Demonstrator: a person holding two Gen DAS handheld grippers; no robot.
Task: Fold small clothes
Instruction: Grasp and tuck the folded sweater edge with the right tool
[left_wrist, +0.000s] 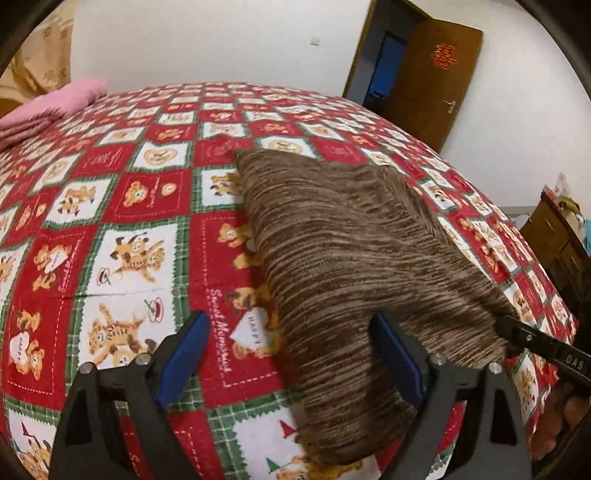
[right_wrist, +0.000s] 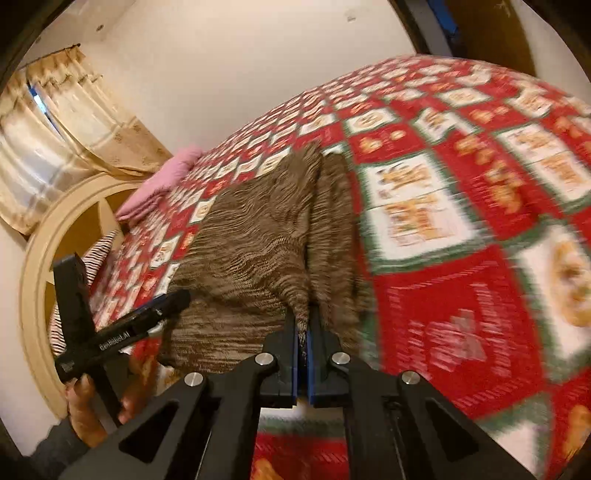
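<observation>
A brown striped knit garment (left_wrist: 343, 251) lies folded on the red and white bear-print bedspread (left_wrist: 122, 206). My left gripper (left_wrist: 291, 354) stands open above the garment's near edge; its right finger (left_wrist: 400, 358) is over the cloth and its left finger (left_wrist: 184, 354) over the bedspread, with nothing pinched. In the right wrist view the garment (right_wrist: 258, 243) runs away from my right gripper (right_wrist: 303, 321), which is shut on a pulled-up corner of the cloth. The right gripper (left_wrist: 535, 343) also shows at the garment's right edge. The left gripper (right_wrist: 122, 325) appears at the left, held by a hand (right_wrist: 85, 406).
A folded pink blanket (left_wrist: 55, 103) lies at the bed's far left. A brown door (left_wrist: 436, 81) stands ajar behind the bed and a wooden cabinet (left_wrist: 554, 236) stands at the right. A curtain (right_wrist: 66, 122) and a round headboard (right_wrist: 48, 258) are at the left.
</observation>
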